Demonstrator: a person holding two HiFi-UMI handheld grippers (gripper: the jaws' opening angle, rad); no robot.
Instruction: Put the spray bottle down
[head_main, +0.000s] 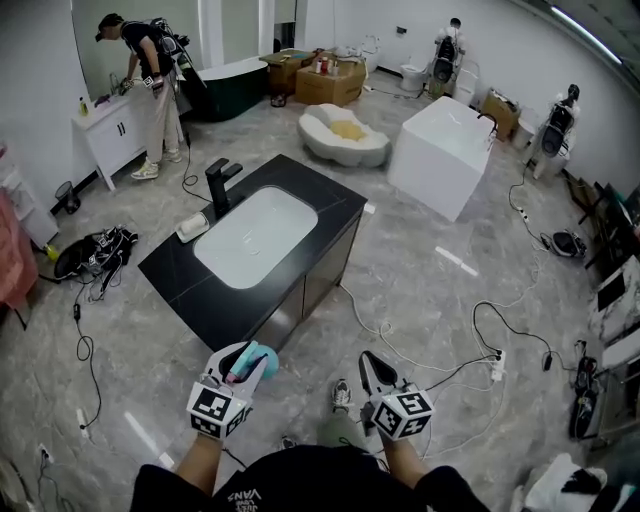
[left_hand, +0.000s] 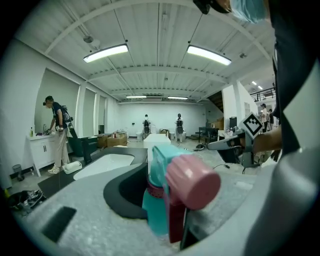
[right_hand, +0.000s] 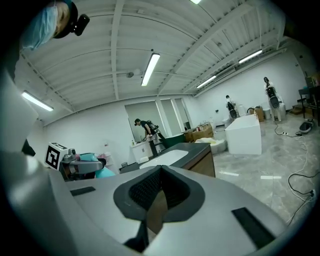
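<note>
The spray bottle (left_hand: 156, 212), teal-bodied with a pink nozzle cap and dark red trigger, sits low in the centre of the left gripper view. The jaws of the left gripper (head_main: 240, 364) clamp it around its neck and upper body. In the head view it is at lower left of centre, over the floor, short of the black sink counter (head_main: 190, 285) at frame centre. It looks like smooth, stiff plastic, probably light and top-heavy, so a hold just under the head seems safest against slipping or tipping; how full it is cannot be told. The right gripper (head_main: 370, 362), lower right of centre, has its jaws pressed together on nothing
</note>
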